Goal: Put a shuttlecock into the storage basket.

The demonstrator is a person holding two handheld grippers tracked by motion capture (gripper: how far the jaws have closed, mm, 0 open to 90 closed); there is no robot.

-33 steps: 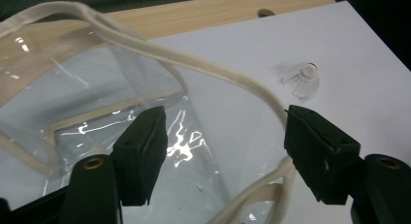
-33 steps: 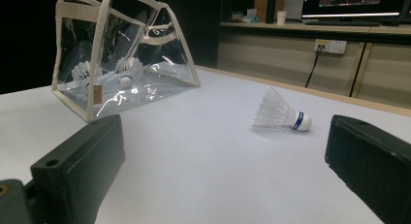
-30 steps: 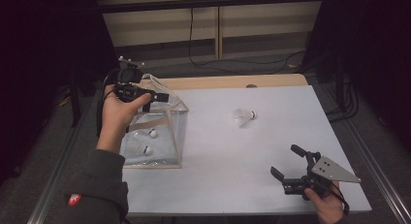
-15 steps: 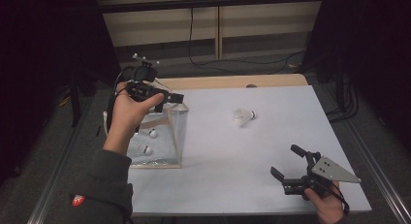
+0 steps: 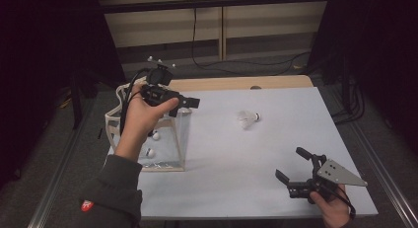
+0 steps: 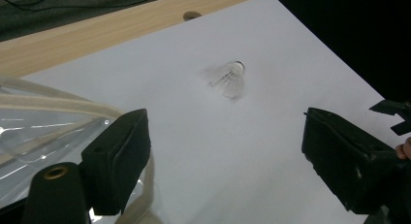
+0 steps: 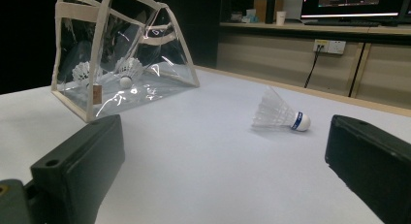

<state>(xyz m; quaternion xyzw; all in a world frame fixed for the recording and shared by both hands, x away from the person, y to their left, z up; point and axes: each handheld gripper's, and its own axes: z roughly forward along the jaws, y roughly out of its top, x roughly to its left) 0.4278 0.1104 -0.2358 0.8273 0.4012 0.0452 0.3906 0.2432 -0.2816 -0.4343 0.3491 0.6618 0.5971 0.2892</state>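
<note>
The white feathered shuttlecock with a blue band round its cork [image 5: 248, 119] is lying on its side on the white table top [image 5: 256, 188], alone, well apart from everything else. In the right gripper view its cork tip is pointing right and its feather skirt is flaring left, toward the clear plastic pouch with cream fabric edging [image 5: 173, 139], so its long axis is running roughly across the table.

From the shuttlecock, the pouch is standing off to the left at the table's left edge, with two more white shuttlecocks [image 7: 127, 71] lying inside it. The left gripper [image 5: 190, 103] is hanging above the pouch's top rim, aimed toward the lone shuttlecock; its jaws have just been opening and are now standing wide with nothing between them. In the left gripper view the shuttlecock [image 6: 229, 79] is sitting ahead, between the two black jaws but far beyond them.

The right gripper [image 5: 294, 165] is resting near the table's front right corner, jaws spread and empty, also facing the shuttlecock. Both grippers are lying at a similar remove from it; the left one, raised and pointed, looks the likelier to reach across.
</note>
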